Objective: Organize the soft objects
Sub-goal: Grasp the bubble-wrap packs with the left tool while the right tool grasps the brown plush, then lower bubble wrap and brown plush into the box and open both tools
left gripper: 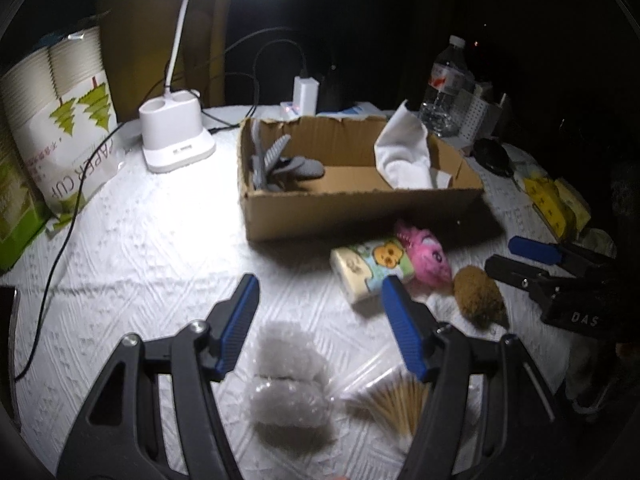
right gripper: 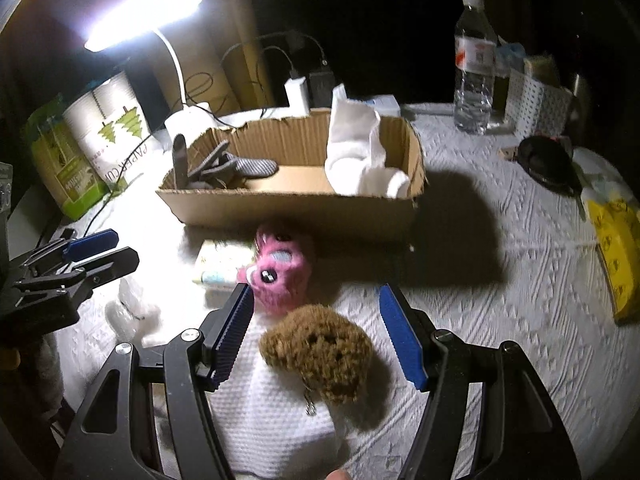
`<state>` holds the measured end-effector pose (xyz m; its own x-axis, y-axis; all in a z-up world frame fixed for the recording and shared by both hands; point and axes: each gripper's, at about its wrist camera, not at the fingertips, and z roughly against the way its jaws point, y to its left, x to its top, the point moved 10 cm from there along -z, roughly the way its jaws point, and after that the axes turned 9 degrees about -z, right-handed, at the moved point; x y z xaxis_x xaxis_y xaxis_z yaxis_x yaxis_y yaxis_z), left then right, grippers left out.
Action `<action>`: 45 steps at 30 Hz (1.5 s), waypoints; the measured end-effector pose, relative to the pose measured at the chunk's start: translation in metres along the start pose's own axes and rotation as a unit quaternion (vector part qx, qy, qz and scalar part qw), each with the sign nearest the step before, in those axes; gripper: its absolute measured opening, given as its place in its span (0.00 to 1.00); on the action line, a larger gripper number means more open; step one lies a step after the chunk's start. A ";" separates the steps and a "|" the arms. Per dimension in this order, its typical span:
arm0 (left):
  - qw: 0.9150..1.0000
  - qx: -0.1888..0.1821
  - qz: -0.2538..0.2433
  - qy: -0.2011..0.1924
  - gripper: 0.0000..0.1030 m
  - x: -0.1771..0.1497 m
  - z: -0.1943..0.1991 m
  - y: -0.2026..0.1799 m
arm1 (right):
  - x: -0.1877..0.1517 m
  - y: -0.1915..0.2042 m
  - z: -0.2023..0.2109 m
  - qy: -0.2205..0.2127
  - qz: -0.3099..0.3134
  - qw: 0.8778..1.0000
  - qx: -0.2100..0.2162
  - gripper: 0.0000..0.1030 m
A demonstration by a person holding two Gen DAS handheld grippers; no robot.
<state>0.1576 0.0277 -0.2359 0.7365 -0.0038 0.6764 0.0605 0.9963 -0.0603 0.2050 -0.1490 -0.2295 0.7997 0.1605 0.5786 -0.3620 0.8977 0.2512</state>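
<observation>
A cardboard box (left gripper: pixel 360 208) (right gripper: pixel 288 204) holds grey gloves (left gripper: pixel 280 164) (right gripper: pixel 232 168) at its left and a white cloth (left gripper: pixel 404 156) (right gripper: pixel 360 152) at its right. In front of it lie a tissue pack (left gripper: pixel 370 270) (right gripper: pixel 224 264), a pink plush (left gripper: pixel 426 256) (right gripper: pixel 280 272) and a brown plush (left gripper: pixel 478 294) (right gripper: pixel 320 352). My left gripper (left gripper: pixel 320 320) is open and empty above a bubble-wrap bundle (left gripper: pixel 290 380) (right gripper: pixel 132 312). My right gripper (right gripper: pixel 316 328) is open with the brown plush between its fingers, which do not touch it. It also shows in the left wrist view (left gripper: pixel 520 260).
A white desk lamp (left gripper: pixel 176 136), a paper-cup bag (left gripper: pixel 60 120) (right gripper: pixel 108 128), a charger (left gripper: pixel 306 94) and cables stand at the back left. A water bottle (left gripper: pixel 444 84) (right gripper: pixel 474 68) and white basket (right gripper: pixel 536 104) stand back right. Yellow packets (right gripper: pixel 616 256) lie right. Toothpicks (left gripper: pixel 396 408) lie near me.
</observation>
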 end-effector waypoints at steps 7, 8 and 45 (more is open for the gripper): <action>0.999 0.027 0.010 0.026 0.63 -0.024 -0.005 0.011 | -0.015 -0.011 -0.007 0.011 -0.013 1.000 0.002 0.67; 0.999 0.030 0.012 0.030 0.63 -0.027 -0.005 0.013 | -0.018 -0.012 -0.008 0.014 -0.014 1.000 0.003 0.67; 0.999 0.012 -0.001 0.043 0.40 -0.045 -0.014 0.007 | -0.018 -0.007 -0.002 -0.001 -0.015 0.999 0.031 0.48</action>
<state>0.1341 0.0335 -0.2767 0.7915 -0.0128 0.6110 0.0468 0.9981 -0.0398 0.1940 -0.1577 -0.2433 0.8097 0.1341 0.5713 -0.3674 0.8750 0.3153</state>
